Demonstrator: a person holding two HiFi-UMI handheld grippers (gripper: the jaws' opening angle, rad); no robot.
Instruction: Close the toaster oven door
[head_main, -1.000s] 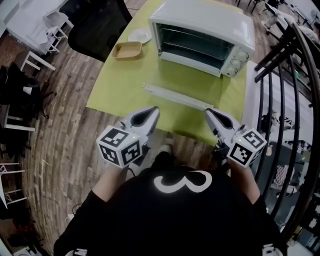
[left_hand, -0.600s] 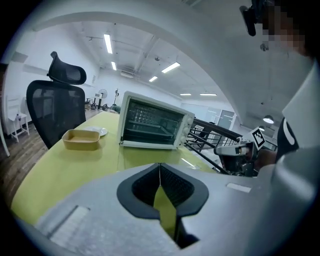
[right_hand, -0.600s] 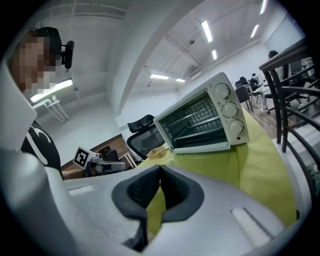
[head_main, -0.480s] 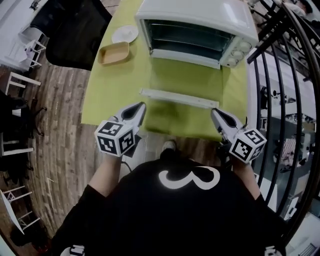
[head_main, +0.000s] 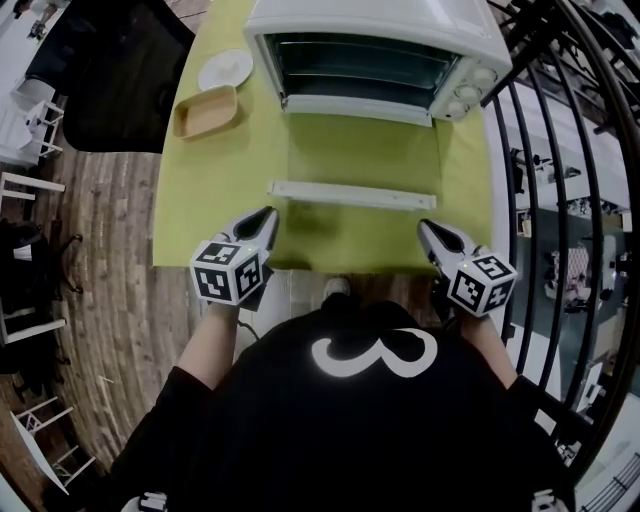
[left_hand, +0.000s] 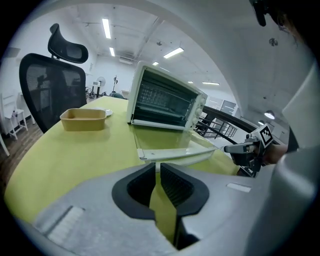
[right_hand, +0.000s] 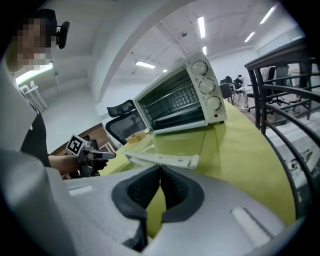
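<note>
The oven (head_main: 375, 40) stands at the far end of the green table (head_main: 200, 210), its door (head_main: 355, 160) dropped flat open, handle edge toward the person. Left of the oven lie a tan tray (head_main: 205, 111) and a white plate (head_main: 224, 69). At the table's near edge, the left gripper (head_main: 268, 215) and right gripper (head_main: 425, 228) are both clenched and empty, apart from the door.
</note>
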